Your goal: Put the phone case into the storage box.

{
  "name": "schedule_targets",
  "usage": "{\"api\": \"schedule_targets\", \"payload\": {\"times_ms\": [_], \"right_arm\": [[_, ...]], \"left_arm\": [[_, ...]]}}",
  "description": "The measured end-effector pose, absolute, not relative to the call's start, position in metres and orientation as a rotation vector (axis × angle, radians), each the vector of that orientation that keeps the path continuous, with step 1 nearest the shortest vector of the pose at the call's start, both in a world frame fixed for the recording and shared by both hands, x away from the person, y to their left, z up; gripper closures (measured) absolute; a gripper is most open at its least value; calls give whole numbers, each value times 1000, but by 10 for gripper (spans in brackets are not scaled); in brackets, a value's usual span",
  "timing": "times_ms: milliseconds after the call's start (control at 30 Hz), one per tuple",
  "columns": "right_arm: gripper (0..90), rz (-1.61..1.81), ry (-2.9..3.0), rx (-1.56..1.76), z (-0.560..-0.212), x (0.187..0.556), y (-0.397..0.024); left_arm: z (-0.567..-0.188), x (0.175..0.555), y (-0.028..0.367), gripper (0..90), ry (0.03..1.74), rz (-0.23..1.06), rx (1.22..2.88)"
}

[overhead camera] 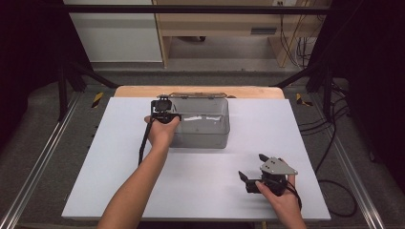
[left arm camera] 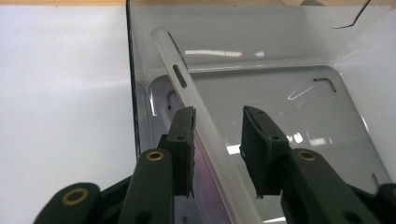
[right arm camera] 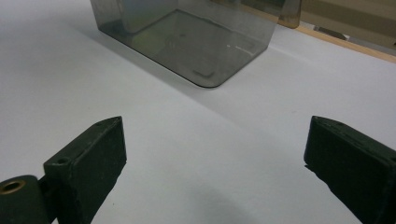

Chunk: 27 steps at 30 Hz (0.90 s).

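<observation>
Left gripper (left arm camera: 217, 149) straddles the box (overhead camera: 200, 121) rim unclenched, likely about to grip; right gripper (right arm camera: 215, 168) idles released near the table's (overhead camera: 119, 181) front edge.

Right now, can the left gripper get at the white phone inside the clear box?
Probably yes: the left gripper is already inside the open-topped clear box, its jaws open on either side of the leaning white phone.
</observation>
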State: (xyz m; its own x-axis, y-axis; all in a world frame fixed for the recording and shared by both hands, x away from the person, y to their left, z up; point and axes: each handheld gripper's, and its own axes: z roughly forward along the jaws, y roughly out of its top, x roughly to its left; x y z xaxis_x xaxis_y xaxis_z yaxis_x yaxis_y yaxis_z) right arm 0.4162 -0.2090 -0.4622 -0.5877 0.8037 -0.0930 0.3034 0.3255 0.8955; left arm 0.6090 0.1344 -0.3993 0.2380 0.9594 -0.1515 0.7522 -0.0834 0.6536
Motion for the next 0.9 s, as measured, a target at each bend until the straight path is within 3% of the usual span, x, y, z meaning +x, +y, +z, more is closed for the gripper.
{"api": "schedule_targets", "payload": {"times_ms": [533,633,900], "right_arm": [[61,1222,2072,966,-463,416,-208],[61,1222,2072,966,-463,417,-208],[61,1222,2073,966,-463,416,-207]], "left_arm": [[-392,604,138,652,1517,452,1903],[-390,602,137,675,1483,454,1894],[-390,597,129,837,1412,385,1971]]}}
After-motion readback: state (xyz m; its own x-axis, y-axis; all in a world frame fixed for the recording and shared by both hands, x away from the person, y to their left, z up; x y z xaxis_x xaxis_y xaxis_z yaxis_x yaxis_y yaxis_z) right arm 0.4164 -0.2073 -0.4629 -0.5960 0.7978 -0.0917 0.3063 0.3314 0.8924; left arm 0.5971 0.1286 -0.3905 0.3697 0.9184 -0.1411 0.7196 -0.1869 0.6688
